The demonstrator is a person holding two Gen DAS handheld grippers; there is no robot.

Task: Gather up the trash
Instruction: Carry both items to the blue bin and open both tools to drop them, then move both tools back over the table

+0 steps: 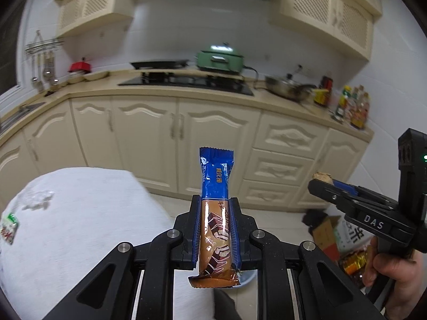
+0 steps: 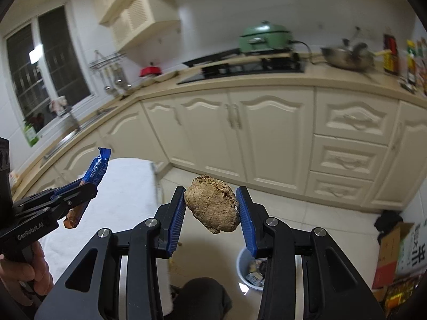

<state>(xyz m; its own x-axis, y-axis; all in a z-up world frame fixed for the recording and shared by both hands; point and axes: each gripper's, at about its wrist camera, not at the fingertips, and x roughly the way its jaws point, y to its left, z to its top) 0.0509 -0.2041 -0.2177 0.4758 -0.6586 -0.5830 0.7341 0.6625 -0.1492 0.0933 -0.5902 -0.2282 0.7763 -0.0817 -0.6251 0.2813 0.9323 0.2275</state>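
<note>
In the left wrist view we see the left gripper clamped on a snack wrapper, its blue pads pressed against both long edges. The wrapper stands upright between the fingers: the blue end rises above the fingertips, the brown end hangs below them toward the camera. Under that lower end a sliver of a pale bin shows on the floor. To the left lies a white-covered table with a small crumpled clear wrapper and a green and red packet near its far left edge. At the right edge, a hand holds the right gripper, seen from the side, with a tan lump just showing at its tip.

In the right wrist view we see the right gripper closed on a brown crumpled paper ball, which touches both blue pads and hangs between them in the air. Below and to the right of it, the pale bin stands on the tiled floor with some trash inside. At the left, the left gripper holds the snack wrapper tilted, blue end up. Behind runs the cream kitchen counter.
</note>
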